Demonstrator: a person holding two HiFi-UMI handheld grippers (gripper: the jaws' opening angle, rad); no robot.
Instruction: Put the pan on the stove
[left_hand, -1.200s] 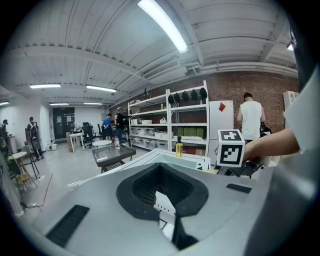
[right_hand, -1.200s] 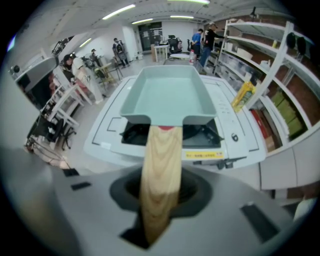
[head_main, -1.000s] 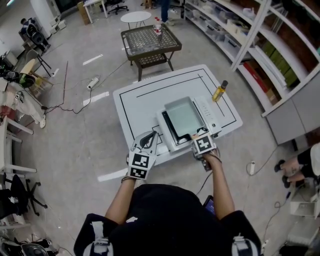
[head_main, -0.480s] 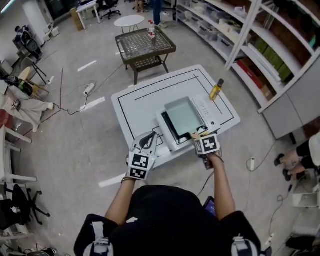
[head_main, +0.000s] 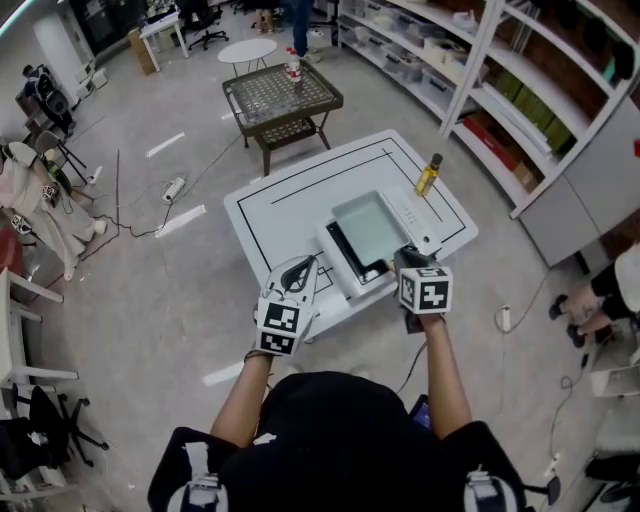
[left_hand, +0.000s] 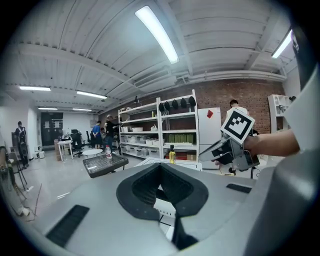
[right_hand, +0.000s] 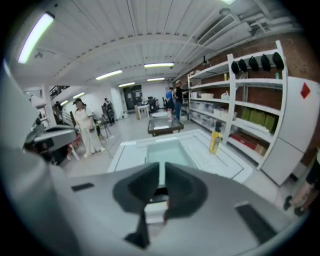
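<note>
The square grey pan (head_main: 368, 225) sits on the white stove (head_main: 412, 217) on the white table (head_main: 270, 205), its handle pointing at me. My right gripper (head_main: 405, 256) hangs above the stove's near right corner, clear of the handle. Its jaws have just been closing and now stand a thin slit apart with nothing between them; in the right gripper view (right_hand: 161, 172) the pan (right_hand: 167, 152) shows beyond. My left gripper (head_main: 298, 268) hovers at the table's near edge, left of the stove, jaws together and empty (left_hand: 160, 170). The right gripper (left_hand: 220, 150) also shows in the left gripper view.
A yellow oil bottle (head_main: 428, 175) stands on the table right of the stove. Behind the table is a dark mesh coffee table (head_main: 280, 95) with a bottle on it. Shelving (head_main: 520, 80) runs along the right. Cables (head_main: 150, 215) lie on the floor, left.
My right gripper has lifted up off the pan's handle and tipped closer to level. My left gripper has risen slightly. The pan stays on the stove.
</note>
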